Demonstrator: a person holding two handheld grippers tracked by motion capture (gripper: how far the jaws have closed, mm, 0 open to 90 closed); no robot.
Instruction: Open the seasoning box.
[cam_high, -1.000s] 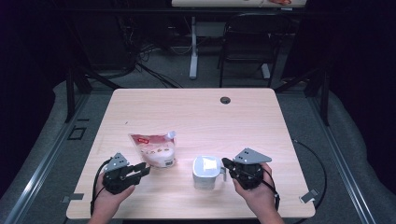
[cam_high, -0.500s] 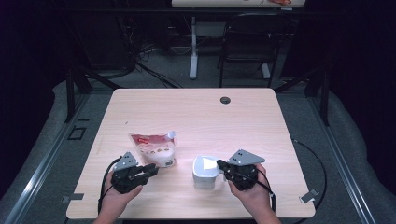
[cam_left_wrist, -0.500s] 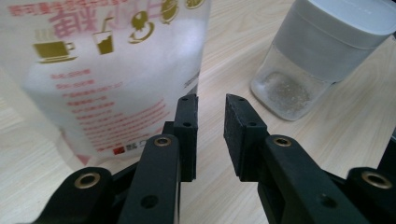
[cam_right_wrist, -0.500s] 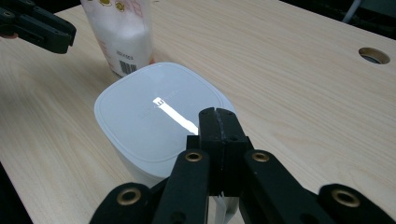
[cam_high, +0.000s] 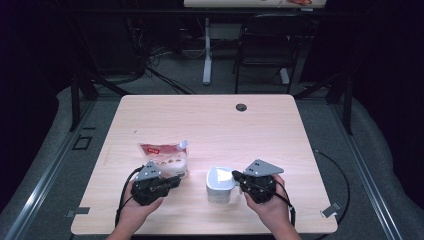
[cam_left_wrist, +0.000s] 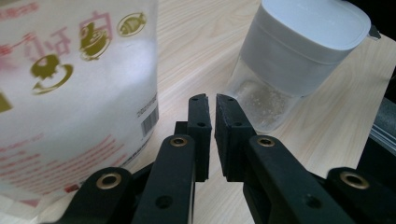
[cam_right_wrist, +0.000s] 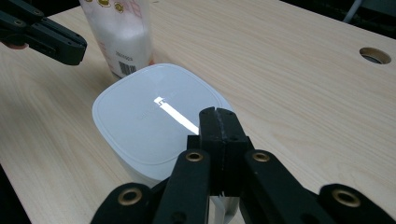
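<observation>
Container: a white lidded plastic container (cam_high: 221, 184) is seen on the table near the person's edge, right between the two grippers. Some pale grainy stuff is visible through its clear lower wall in the left gripper view (cam_left_wrist: 299, 60).
Pouch: a clear stand-up pouch (cam_high: 166, 159) with red print and white granules is stood just past the left gripper, a bit off to the container's left. A barcode can be made out low on it (cam_left_wrist: 148, 122).
Left gripper: (cam_high: 172, 182) held in the left hand, aimed into the gap between pouch and container. Its jaws have just been closing and are now left with only a thin slit, nothing caught in there (cam_left_wrist: 213, 112).
Right gripper: (cam_high: 236, 175) held in the right hand, tips right at the container's near rim, over the lid edge. Jaws are pressed fully together (cam_right_wrist: 218, 122); whether anything thin is pinched can't be told.
Table: light wood top (cam_high: 210, 125), with a round cable hole (cam_high: 242, 107) set well beyond both grippers.
</observation>
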